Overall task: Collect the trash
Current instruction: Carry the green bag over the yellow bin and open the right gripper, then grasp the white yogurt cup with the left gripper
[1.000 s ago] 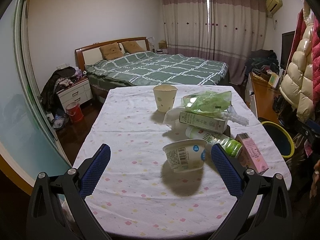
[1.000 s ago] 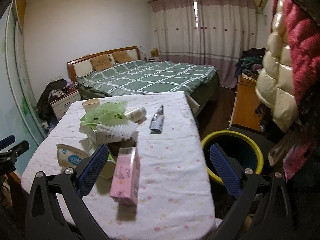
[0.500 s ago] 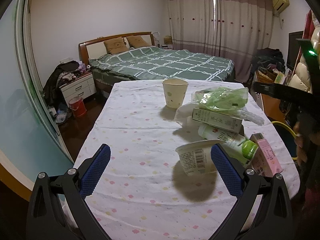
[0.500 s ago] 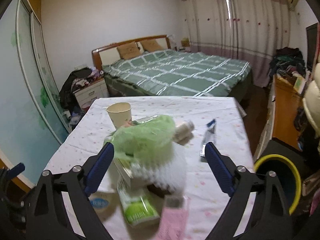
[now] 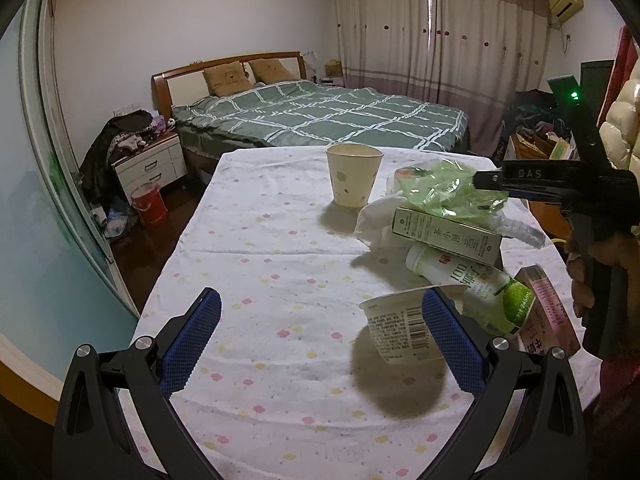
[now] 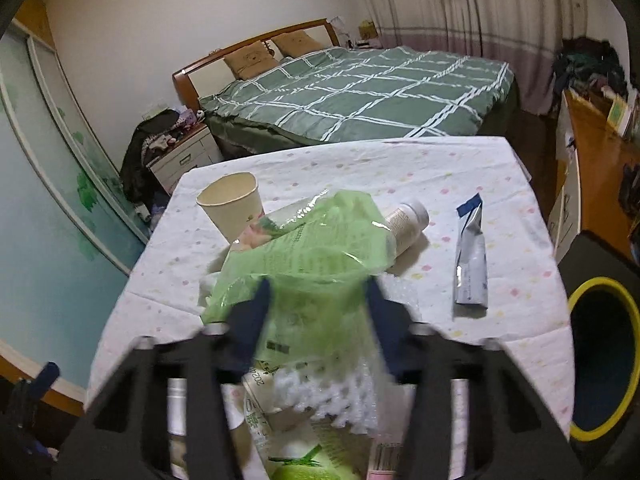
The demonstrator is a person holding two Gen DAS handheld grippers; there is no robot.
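Observation:
Trash lies on the table: a green plastic bag (image 5: 448, 192) (image 6: 320, 240), a paper cup (image 5: 352, 178) (image 6: 232, 204), a long carton (image 5: 444, 236), a green-capped bottle (image 5: 472, 288), a yogurt cup (image 5: 400, 328), a pink box (image 5: 548, 316) and a blue-white tube (image 6: 470, 264). My right gripper (image 6: 316, 300) is blurred, its fingers on either side of the green bag and narrowing on it. It also shows in the left wrist view (image 5: 560, 192). My left gripper (image 5: 320, 336) is open and empty over the near table, its right finger beside the yogurt cup.
A yellow-rimmed bin (image 6: 600, 360) stands on the floor right of the table (image 5: 260, 260). A bed (image 5: 320, 116) lies beyond the far edge. A nightstand (image 5: 148, 168) and a red bucket (image 5: 150, 204) are at the left. Coats hang at the right.
My right gripper has swung left from beside the bin to over the trash pile, dropped onto the green bag and narrowed around it. My left gripper has drifted slightly left.

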